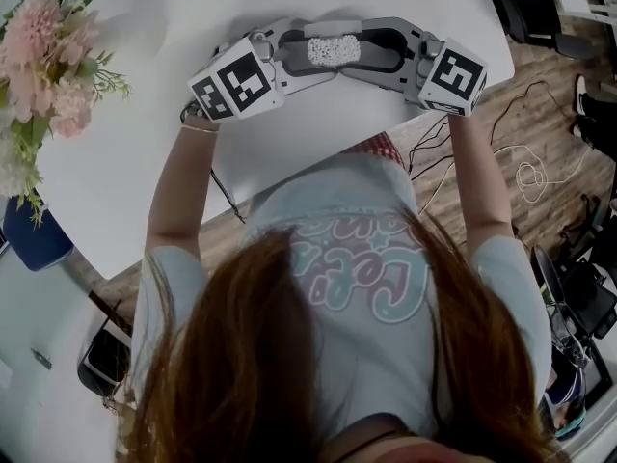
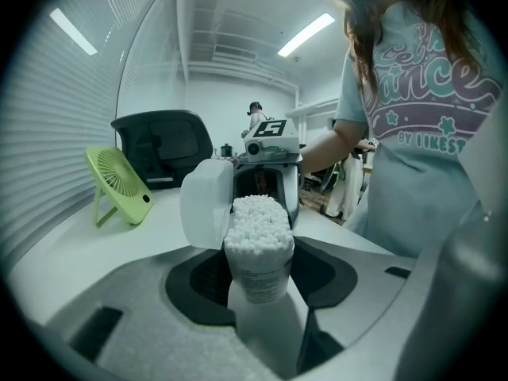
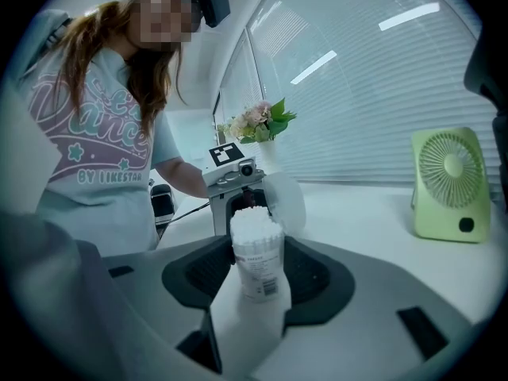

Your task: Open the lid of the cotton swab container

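The person's hair [image 1: 289, 355] fills the foreground. Beyond it the left forearm [image 1: 178, 191] and the right forearm [image 1: 482, 181] reach forward, so the two grippers face each other over the white table [image 1: 145, 162], inward of its near edge. The left gripper [image 2: 258, 268] has its jaws part open and pressed on the cotton swab container [image 1: 333, 50] — the right gripper [image 3: 255, 272] clamps the same body from the opposite side. The container stands upright, long axis vertical, mouth up — its lid [image 2: 202, 201] is flipped open toward the table's far edge.
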### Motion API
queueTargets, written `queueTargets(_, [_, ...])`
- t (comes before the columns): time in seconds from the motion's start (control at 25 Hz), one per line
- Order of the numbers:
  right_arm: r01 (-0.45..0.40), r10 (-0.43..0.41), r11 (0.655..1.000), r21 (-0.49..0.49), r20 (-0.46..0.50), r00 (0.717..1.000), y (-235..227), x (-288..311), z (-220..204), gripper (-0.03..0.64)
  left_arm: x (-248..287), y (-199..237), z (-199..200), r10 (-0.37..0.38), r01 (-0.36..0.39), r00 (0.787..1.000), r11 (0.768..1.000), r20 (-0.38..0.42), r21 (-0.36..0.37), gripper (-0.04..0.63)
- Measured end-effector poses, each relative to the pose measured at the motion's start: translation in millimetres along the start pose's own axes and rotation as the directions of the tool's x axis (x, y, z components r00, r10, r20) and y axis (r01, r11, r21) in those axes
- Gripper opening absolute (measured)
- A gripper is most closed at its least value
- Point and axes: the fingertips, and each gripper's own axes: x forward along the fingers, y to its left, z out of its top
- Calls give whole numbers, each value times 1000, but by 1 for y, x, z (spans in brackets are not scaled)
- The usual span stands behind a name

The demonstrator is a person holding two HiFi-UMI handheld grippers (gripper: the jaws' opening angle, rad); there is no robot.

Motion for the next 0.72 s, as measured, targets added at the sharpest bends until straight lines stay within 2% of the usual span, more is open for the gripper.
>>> queueTargets(0.28, [40, -40, 999, -18, -18, 999, 2, 2, -1, 215, 4, 0, -6, 53, -52, 997, 998, -59, 22, 190])
queueTargets(0.52, [103, -104, 994, 26, 37, 994, 0, -6, 6, 252, -7, 2, -2, 136, -136, 991, 990, -12, -35, 235])
queueTargets(0.72, [162, -164, 986, 37, 63, 985, 4, -16, 9, 273, -23, 6, 2, 233, -230, 972, 970, 28, -81, 244])
